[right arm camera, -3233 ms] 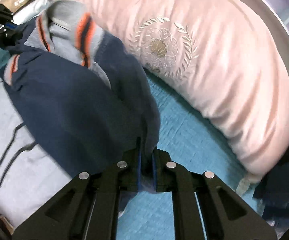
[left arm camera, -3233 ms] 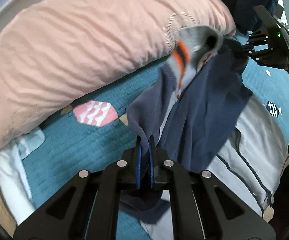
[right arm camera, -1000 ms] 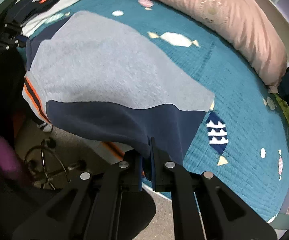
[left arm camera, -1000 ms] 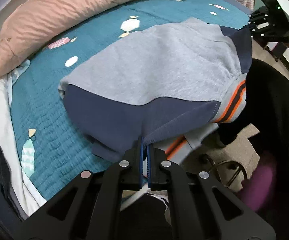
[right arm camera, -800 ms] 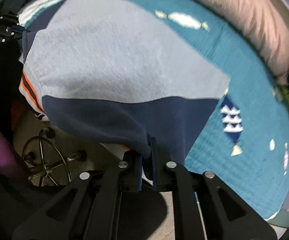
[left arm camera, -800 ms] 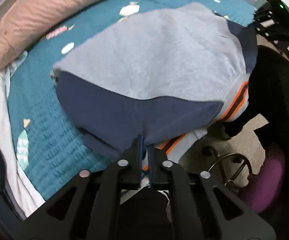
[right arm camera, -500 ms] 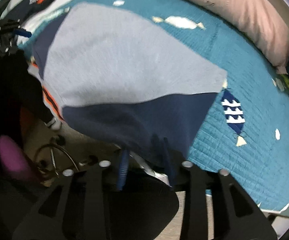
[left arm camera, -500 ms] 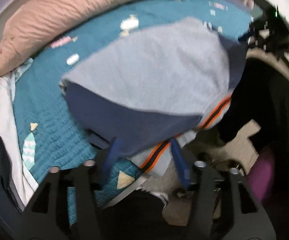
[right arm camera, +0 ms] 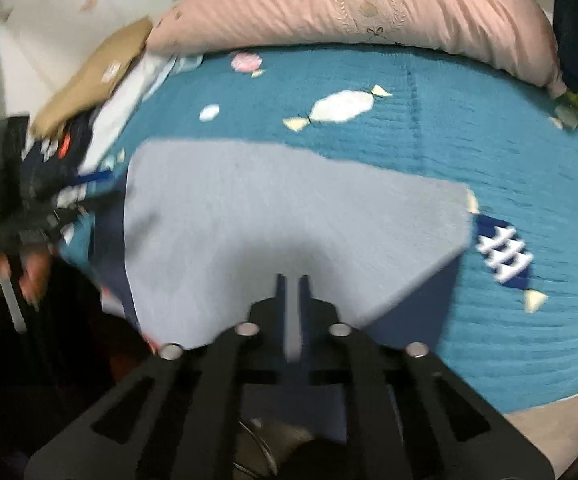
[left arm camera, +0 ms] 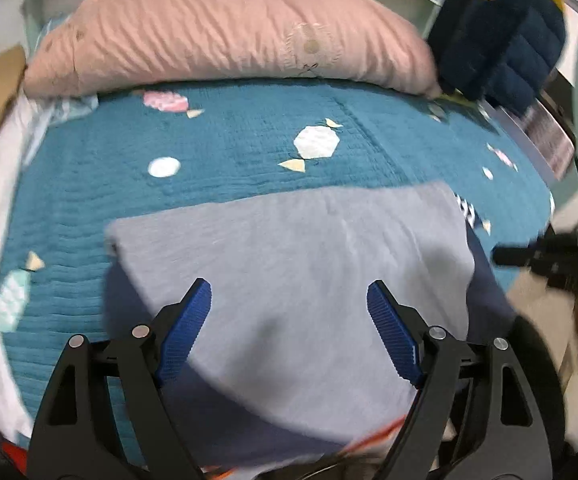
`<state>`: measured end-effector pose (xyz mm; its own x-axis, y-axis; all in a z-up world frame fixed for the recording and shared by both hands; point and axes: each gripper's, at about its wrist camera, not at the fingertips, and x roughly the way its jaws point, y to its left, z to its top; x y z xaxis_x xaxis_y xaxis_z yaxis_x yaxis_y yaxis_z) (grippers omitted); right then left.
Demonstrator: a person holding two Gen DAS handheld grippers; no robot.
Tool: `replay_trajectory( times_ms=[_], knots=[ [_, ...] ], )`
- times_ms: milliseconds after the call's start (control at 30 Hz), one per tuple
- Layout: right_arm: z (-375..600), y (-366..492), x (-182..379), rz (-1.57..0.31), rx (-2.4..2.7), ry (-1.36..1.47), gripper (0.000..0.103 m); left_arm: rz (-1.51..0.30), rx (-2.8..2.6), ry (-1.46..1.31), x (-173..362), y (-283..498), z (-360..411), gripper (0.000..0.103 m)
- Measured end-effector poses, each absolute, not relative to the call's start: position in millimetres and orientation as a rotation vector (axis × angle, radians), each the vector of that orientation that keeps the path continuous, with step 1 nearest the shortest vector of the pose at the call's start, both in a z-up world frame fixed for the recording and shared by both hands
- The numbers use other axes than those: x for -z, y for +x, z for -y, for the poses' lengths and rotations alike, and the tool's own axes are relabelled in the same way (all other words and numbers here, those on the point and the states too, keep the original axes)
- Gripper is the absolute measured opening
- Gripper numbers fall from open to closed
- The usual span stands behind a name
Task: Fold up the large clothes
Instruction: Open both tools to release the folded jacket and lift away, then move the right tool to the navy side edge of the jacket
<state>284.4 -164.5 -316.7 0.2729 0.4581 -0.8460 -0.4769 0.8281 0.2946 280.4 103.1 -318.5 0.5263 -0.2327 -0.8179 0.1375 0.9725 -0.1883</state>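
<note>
- The grey and navy sweatshirt (left arm camera: pixel 289 264) is lying folded on the teal bedspread (left arm camera: pixel 229 144), with its near edge hanging over the side of the bed.
- Your left gripper (left arm camera: pixel 289 300) is hovering over the grey cloth; its jaws are opening, and the blue pads (left arm camera: pixel 185 332) are standing wide apart with no cloth pinched between them.
- Your right gripper (right arm camera: pixel 292 280) is having its jaws closed together above the near edge of the sweatshirt; I cannot tell if any cloth is caught between them.
- A pink pillow (left arm camera: pixel 225 32) is lying along the far side of the bedspread, well apart from the sweatshirt.
- A brown cardboard piece (right arm camera: pixel 97 76) is sitting at the left end of the pillow.
</note>
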Motion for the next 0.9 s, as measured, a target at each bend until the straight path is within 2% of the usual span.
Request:
replay_trajectory(
  times_ms=[267, 400, 533, 700, 900],
  knots=[
    [135, 327, 356, -1.180, -0.474, 0.078, 0.001, -1.093, 0.153, -0.250, 357, 332, -68, 0.081],
    [163, 334, 401, -1.274, -0.439, 0.152, 0.000, -1.165, 0.120, -0.140, 390, 337, -56, 0.081],
    [166, 334, 404, -1.269, -0.445, 0.169, 0.000, -1.169, 0.118, 0.065, 399, 332, -36, 0.081],
    [174, 331, 393, -1.224, -0.479, 0.258, 0.002, -1.065, 0.195, -0.232, 366, 341, -46, 0.081],
    [200, 319, 383, -1.179, -0.488, 0.347, 0.006, -0.986, 0.266, -0.363, 362, 361, -26, 0.081]
  ],
)
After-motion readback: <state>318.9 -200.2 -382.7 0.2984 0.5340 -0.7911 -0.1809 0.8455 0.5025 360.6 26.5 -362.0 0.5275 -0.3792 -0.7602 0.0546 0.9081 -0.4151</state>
